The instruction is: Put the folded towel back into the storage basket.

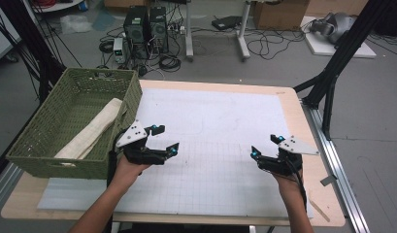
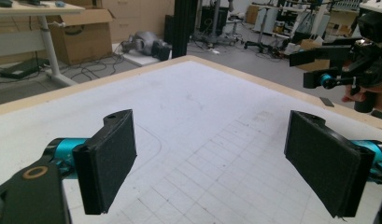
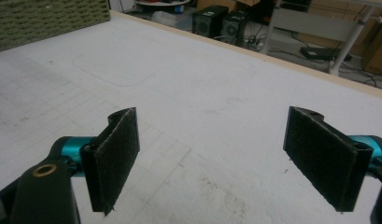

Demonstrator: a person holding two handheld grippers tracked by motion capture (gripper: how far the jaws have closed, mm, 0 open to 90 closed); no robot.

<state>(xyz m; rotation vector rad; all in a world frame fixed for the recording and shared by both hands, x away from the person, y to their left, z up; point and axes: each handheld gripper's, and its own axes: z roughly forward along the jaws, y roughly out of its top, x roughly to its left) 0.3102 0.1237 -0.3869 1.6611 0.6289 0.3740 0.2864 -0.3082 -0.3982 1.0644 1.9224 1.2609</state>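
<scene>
Cloth [image 1: 91,130] lying rolled in basket [image 1: 50,160], left of worktop [image 1: 225,116]; looks soft, light, floppy. You are holding both grippers, left [image 1: 163,138] and right [image 1: 265,145], fingers spread, empty. Pinch roll mid-length to limit sagging.

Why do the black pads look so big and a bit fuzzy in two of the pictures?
In the left gripper view the camera sits right behind the pads, so they loom large and soft-edged, while the mat looks sharper; the right gripper view does the same with its pads; the high view is evenly lit, showing both grippers small beside the basket.
</scene>
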